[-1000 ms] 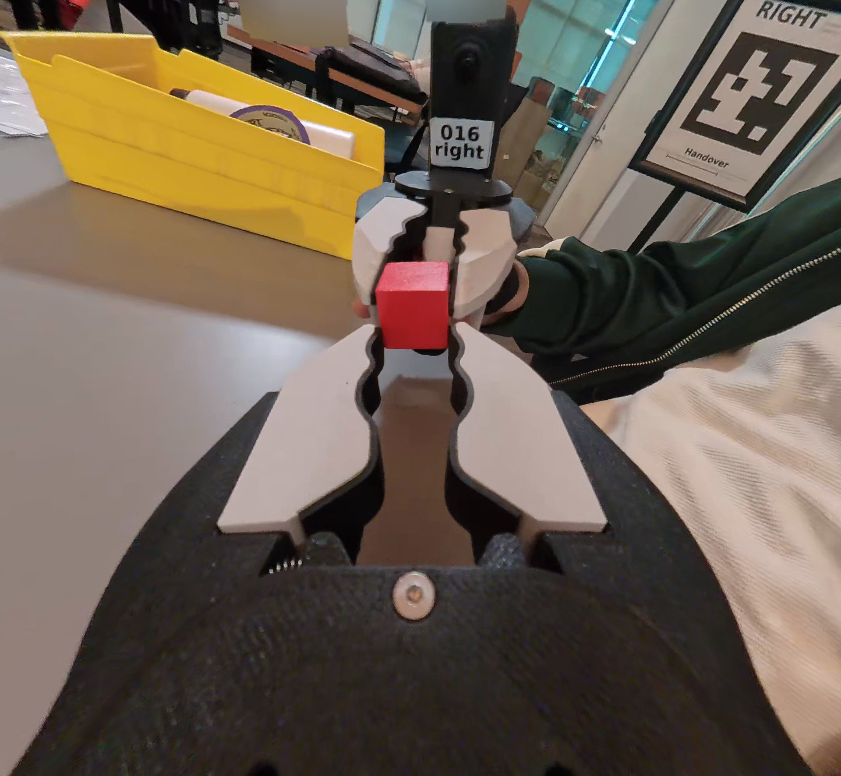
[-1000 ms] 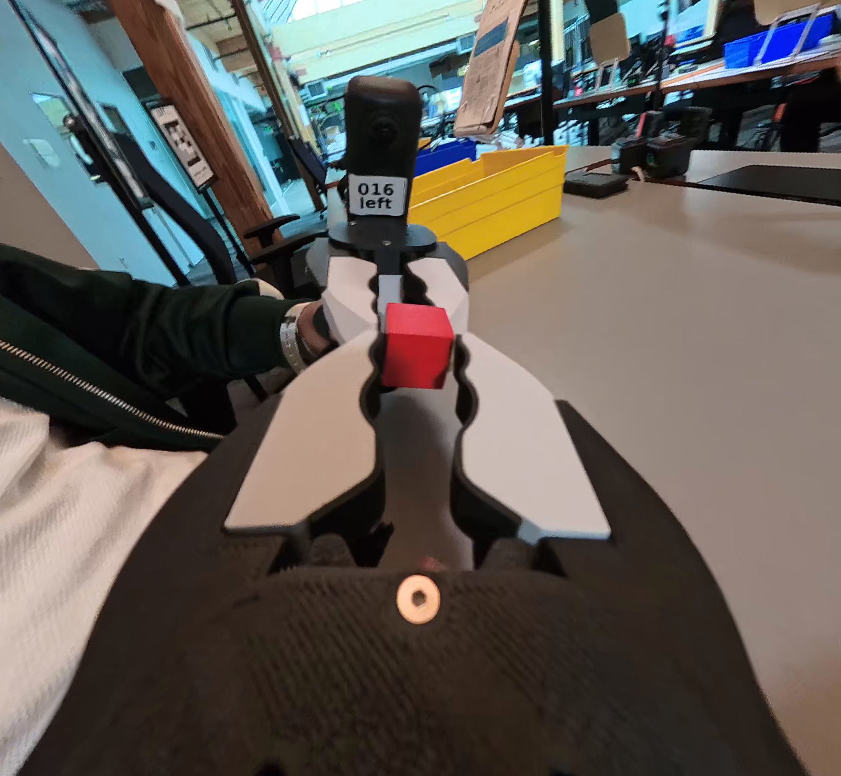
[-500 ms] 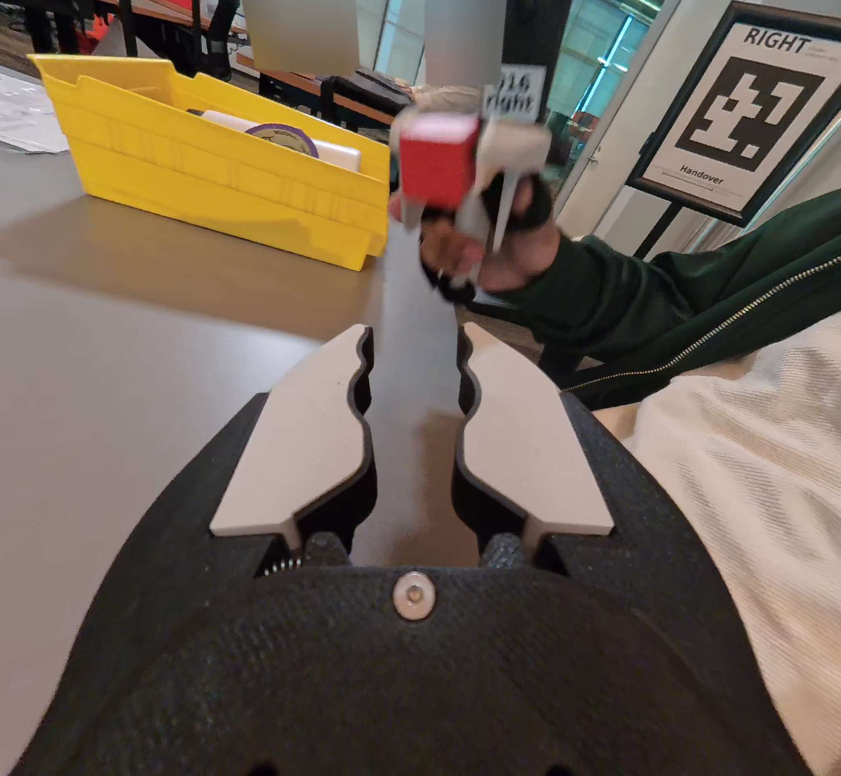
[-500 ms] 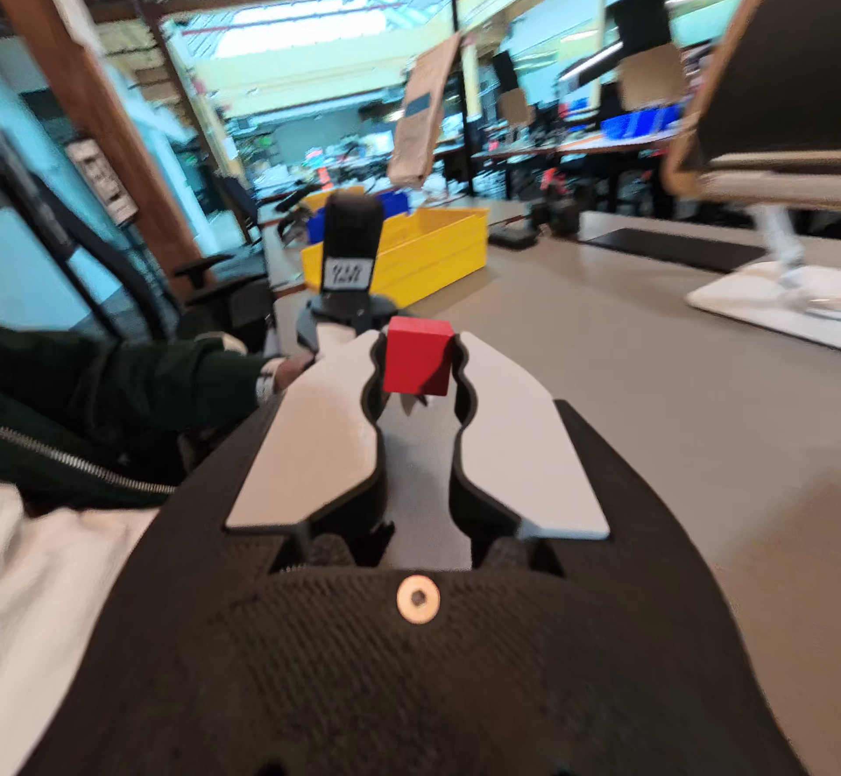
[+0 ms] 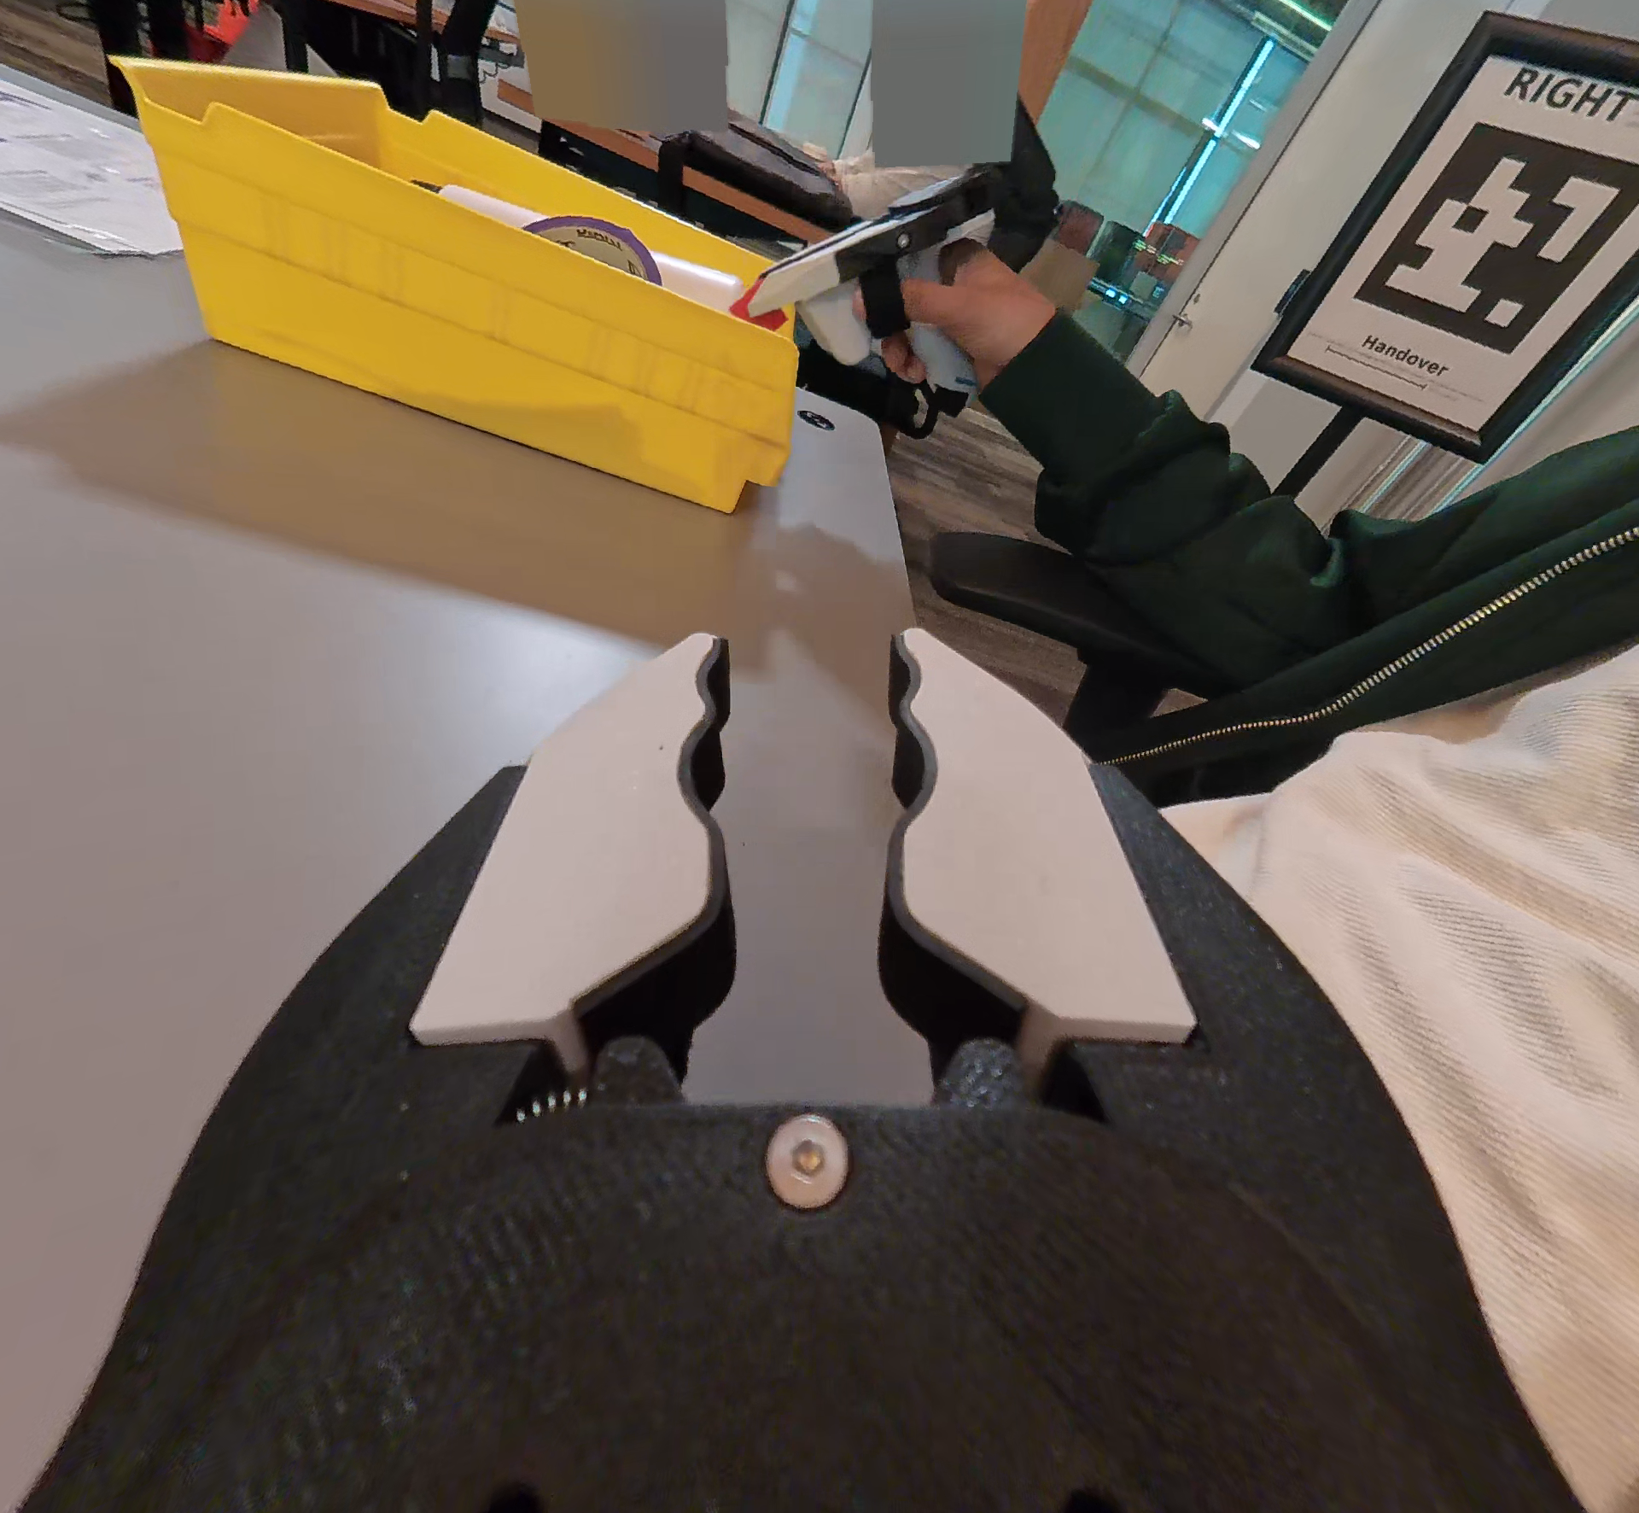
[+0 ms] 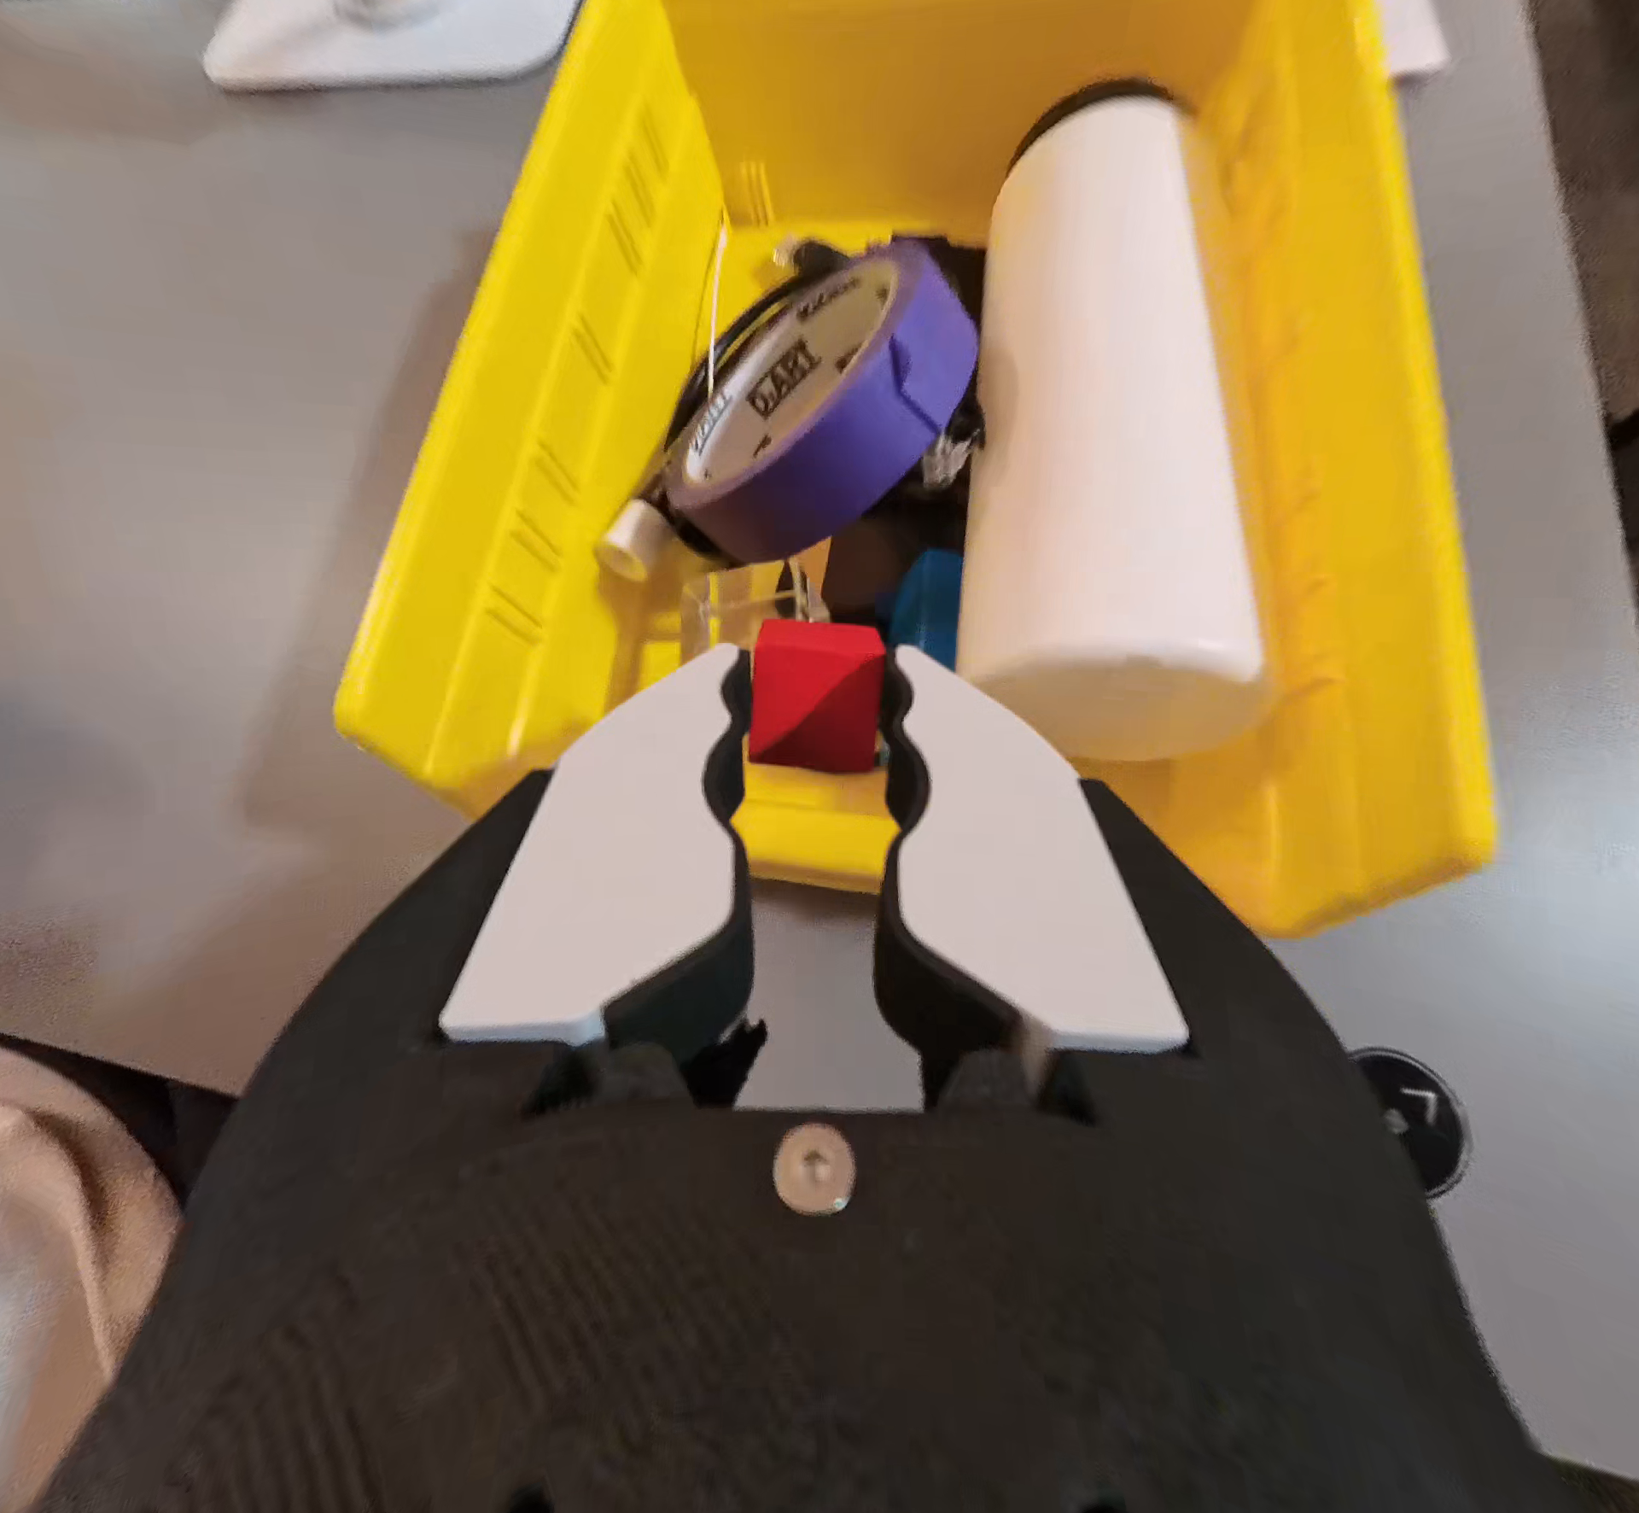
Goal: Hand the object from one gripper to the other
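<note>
Right gripper (image 6: 816, 676) jaws clamp the red cube (image 6: 816, 707), seemingly above the yellow bin (image 6: 550, 441); left gripper (image 5: 809, 672) jaws parted, empty.

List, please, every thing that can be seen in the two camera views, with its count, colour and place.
red cube: one, red, held between the right gripper's fingers, above the near end of the bin
bin: one, yellow, on the table
tape roll: one, purple, tilted inside the bin
bottle: one, white, lying inside the bin on its right side
blue object: one, blue, inside the bin beside the bottle, mostly hidden
table: one, grey
framed sign: one, black and white, on a stand off the table
white stand base: one, on the table beyond the bin
left gripper: one, open, empty
right gripper: one, shut on the cube
</note>
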